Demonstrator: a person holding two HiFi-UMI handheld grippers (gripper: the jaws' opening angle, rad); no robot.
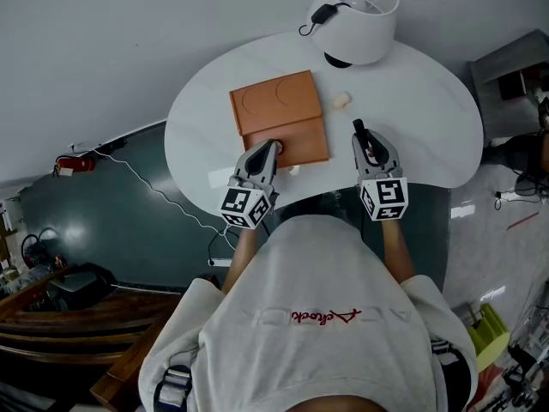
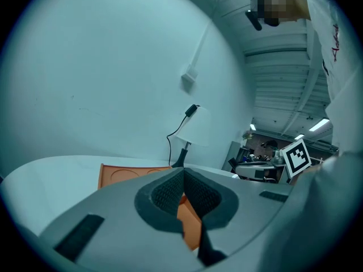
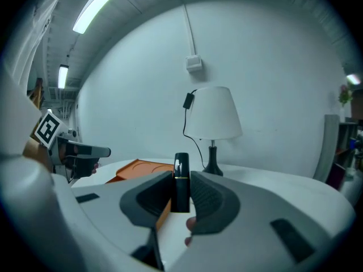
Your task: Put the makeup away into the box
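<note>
Your right gripper is clamped on a black lipstick tube, held upright between the pads, above the white table just right of the open orange box. Your left gripper is clenched with tips together, over the box's near edge. A small beige item lies near the lamp.

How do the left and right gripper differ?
The right gripper is shut on a black lipstick tube, held upright; the left gripper has its jaws together, nothing between them. The left gripper sits at the near edge of the orange box; the right gripper is beside the box, over the table. Both point toward the lamp.
</note>
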